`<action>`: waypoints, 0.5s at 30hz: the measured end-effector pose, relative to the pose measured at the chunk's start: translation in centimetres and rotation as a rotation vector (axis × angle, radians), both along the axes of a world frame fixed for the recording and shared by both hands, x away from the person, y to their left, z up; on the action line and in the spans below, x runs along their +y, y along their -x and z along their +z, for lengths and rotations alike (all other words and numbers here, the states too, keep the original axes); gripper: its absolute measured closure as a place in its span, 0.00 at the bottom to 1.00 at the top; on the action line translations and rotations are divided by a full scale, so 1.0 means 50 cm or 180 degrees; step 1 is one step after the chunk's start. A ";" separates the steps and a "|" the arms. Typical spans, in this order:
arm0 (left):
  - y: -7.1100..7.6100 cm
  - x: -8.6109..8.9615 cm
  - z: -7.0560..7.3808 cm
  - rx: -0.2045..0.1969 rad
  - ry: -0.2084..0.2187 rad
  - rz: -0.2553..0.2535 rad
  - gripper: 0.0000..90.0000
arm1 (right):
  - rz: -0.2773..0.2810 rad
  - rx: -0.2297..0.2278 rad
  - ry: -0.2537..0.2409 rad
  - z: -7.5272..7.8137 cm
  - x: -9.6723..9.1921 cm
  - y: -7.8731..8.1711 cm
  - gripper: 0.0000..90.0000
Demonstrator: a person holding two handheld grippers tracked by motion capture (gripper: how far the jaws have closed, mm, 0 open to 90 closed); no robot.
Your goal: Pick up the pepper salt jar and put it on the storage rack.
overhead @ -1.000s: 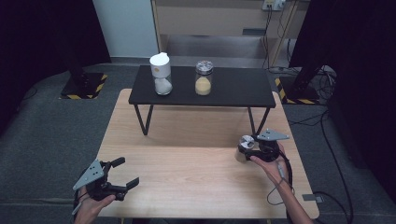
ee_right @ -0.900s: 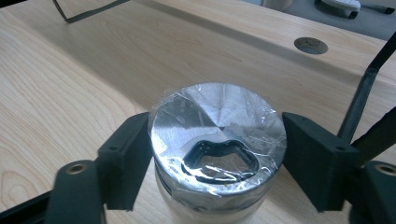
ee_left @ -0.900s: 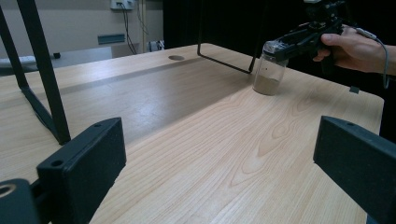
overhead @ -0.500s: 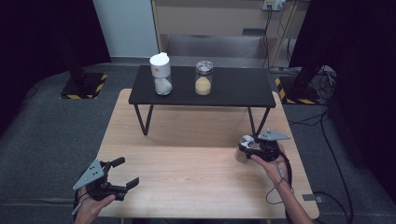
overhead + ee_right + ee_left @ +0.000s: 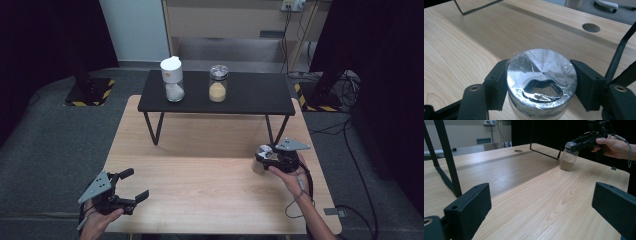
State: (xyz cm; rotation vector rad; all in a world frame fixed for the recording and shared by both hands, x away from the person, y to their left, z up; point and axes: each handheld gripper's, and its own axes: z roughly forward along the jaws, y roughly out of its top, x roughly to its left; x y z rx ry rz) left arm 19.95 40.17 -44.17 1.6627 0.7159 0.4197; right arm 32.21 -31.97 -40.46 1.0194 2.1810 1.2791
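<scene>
Right gripper view: right gripper (image 5: 541, 82) has just closed, clamping the jar (image 5: 541, 75) lid between its jaws; grasp step, next a steady lift

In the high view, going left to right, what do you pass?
Left tool → white-lidded jar on the black shelf → jar of yellow powder → right tool shut on the foil-topped jar.

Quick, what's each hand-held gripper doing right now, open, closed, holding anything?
Left hand-held gripper: open, holding nothing.
Right hand-held gripper: just closed on the glass jar's metal lid.
</scene>
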 end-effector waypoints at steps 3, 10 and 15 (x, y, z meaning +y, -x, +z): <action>0.000 0.000 0.000 0.0002 -0.0001 -0.0002 0.01 | 0.0010 0.0018 0.0007 0.003 0.000 -0.001 0.40; 0.000 0.000 0.000 0.0000 0.0000 -0.0001 0.01 | 0.0081 0.0054 0.0031 0.014 -0.003 -0.007 0.40; 0.000 0.000 0.000 -0.0002 0.0000 -0.0001 0.01 | 0.0170 0.0063 0.0050 0.029 -0.003 -0.011 0.40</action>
